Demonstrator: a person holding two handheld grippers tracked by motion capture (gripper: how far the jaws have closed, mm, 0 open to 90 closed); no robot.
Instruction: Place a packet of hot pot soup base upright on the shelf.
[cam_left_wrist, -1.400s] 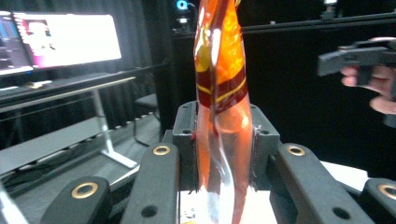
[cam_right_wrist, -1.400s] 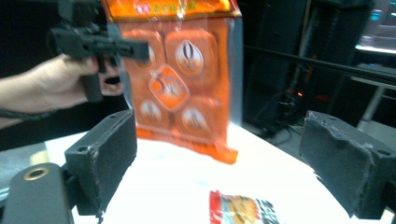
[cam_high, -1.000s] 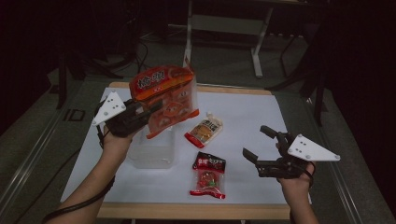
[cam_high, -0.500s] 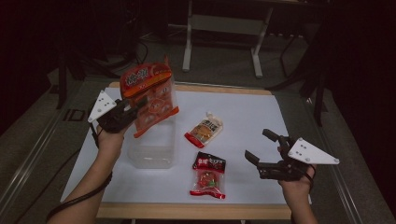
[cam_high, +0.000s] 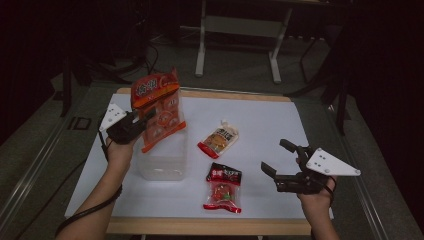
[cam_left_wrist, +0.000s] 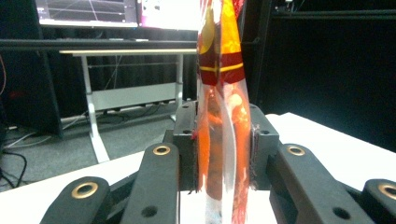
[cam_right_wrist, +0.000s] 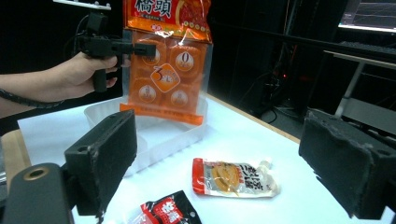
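- High view: left claw (cam_high: 142, 119) clamped on orange snack bag (cam_high: 156, 109), bag upright, hanging above clear plastic bin (cam_high: 162, 162). Judged approx. one-third along: one pkt in hand, nothing visible in bin yet. Left to do, prob.: lower and release bag, then beige sauce pouch (cam_high: 218, 140) and red-black packet (cam_high: 223, 186), both flat on white bench (cam_high: 260, 125). Right claw (cam_high: 280, 160) wide open, holding nothing, near bench's front right, just right of red-black packet.
- Left gripper view: orange snack bag (cam_left_wrist: 222, 116) edge-on btwn both pads, pinched tight, rising straight up from jaws; bench below.
- Right gripper view: jaws spread w/ nothing between. Sauce pouch (cam_right_wrist: 236, 178) on bench ahead, apart from pads. Orange snack bag (cam_right_wrist: 166, 56) farther off, held by left claw (cam_right_wrist: 140, 48), bottom edge hanging over bin (cam_right_wrist: 154, 135); can't tell if touching the rim.
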